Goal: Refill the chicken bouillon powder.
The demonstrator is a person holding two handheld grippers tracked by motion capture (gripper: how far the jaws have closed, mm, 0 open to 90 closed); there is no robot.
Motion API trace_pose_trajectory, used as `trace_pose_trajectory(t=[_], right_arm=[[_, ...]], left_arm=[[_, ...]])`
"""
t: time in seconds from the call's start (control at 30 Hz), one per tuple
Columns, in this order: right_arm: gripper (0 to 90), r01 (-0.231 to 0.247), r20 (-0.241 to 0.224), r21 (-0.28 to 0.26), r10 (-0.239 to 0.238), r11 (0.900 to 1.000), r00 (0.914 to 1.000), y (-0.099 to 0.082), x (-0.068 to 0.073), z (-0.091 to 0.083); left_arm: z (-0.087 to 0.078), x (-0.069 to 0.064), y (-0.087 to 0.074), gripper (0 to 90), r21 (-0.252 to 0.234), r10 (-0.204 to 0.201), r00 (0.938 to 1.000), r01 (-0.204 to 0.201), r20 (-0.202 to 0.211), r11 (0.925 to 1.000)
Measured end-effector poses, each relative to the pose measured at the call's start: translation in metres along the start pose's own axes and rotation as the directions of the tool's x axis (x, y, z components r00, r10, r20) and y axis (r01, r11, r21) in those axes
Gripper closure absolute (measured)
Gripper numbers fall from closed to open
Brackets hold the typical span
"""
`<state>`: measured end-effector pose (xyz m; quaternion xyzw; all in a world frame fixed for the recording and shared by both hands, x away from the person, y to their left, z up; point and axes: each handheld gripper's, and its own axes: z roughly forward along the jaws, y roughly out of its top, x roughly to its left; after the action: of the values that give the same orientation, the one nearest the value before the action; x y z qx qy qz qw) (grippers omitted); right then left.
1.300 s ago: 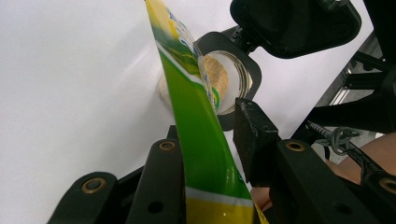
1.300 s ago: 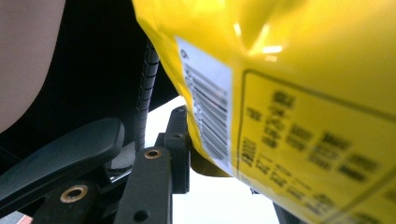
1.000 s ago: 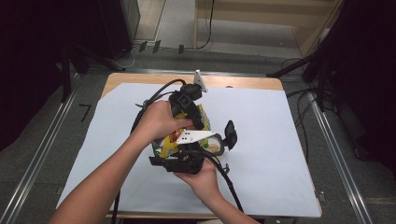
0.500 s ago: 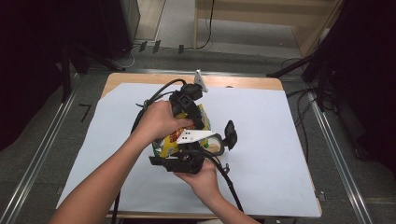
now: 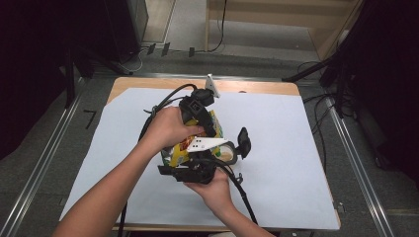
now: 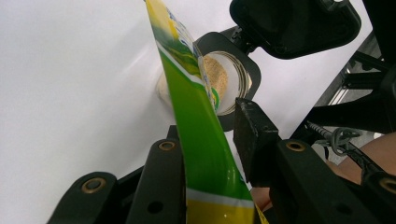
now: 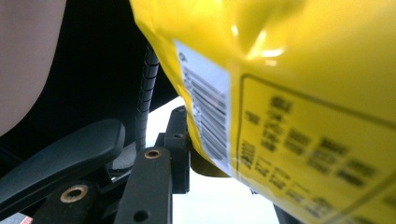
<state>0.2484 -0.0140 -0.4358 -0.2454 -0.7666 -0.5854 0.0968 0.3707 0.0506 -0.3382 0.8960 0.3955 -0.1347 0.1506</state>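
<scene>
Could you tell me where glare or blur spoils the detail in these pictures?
Right gripper view: the yellow bag shows glare patches and blurred print. Left gripper view: the bag's near edge is soft, the powder jar sharper. High view: the surroundings are dark.

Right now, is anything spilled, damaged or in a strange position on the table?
No spill or damage is visible. The yellow-green bag stands tilted between the left gripper and right gripper, over an open jar with tan powder inside. The white sheet around them looks clean.
</scene>
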Motion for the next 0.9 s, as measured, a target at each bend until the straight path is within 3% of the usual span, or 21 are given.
trace_pose_trajectory(t=[0.9], right_arm=[[68.0, -0.01, -0.009, -0.002, 0.01, 1.0, 0.9999, 0.0004, 0.0004, -0.0013]], left_arm=[[0.0, -0.0001, 0.0007, 73.0, 0.006, -0.007, 0.9999, 0.007, 0.011, 1.0]])
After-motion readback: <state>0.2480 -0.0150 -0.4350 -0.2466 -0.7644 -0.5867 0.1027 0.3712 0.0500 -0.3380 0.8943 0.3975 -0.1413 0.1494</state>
